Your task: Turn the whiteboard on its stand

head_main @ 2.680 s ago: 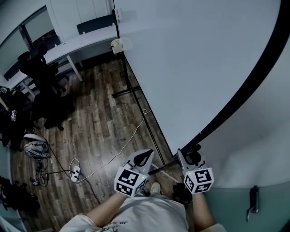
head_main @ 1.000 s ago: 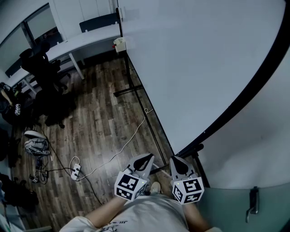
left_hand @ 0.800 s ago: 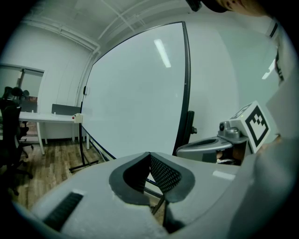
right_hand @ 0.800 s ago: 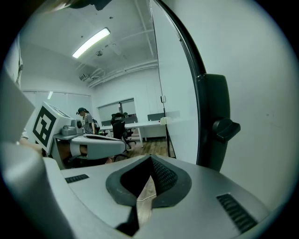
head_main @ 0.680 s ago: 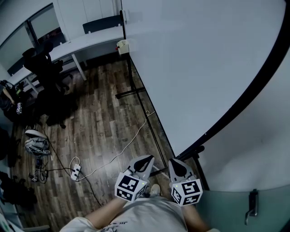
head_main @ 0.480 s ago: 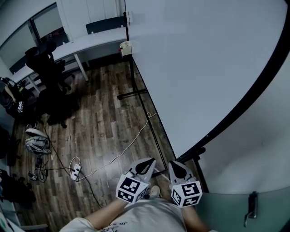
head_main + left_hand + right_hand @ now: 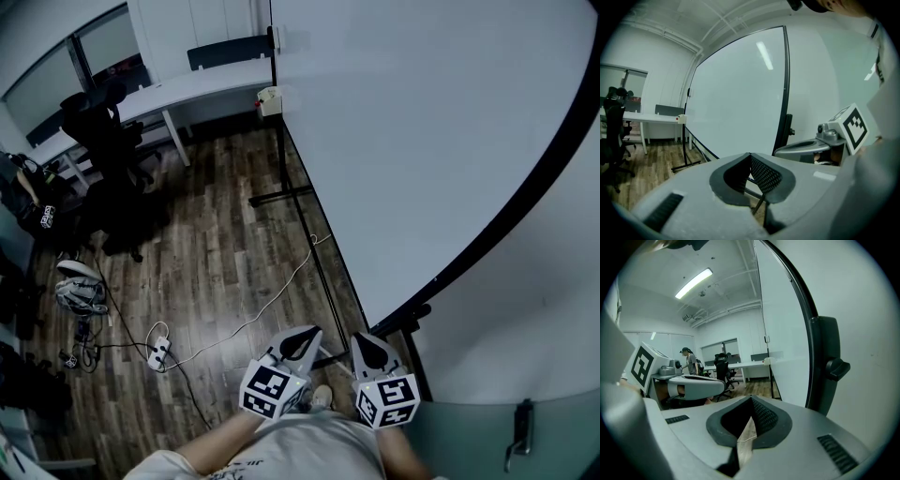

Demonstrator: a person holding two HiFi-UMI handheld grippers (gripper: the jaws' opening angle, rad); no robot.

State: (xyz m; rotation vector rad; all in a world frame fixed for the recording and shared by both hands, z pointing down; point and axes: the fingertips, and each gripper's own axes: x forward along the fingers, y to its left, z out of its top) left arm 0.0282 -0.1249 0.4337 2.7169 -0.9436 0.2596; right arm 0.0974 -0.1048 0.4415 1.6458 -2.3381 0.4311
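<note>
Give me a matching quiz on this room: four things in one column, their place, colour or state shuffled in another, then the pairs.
1 whiteboard
2 power strip
3 office chair
4 right claw

A shut, empty
B black, beside the desk
C white, lying on the wood floor
D white, in a black frame

Pairs: 1-D, 2-C, 3-B, 4-A

The whiteboard (image 7: 422, 122) is seen as smooth, faintly glossy white, framed in matt black. The floor (image 7: 216, 253) is laid in grained wood planks. The left gripper (image 7: 750, 155) is cased in matt grey plastic.
</note>
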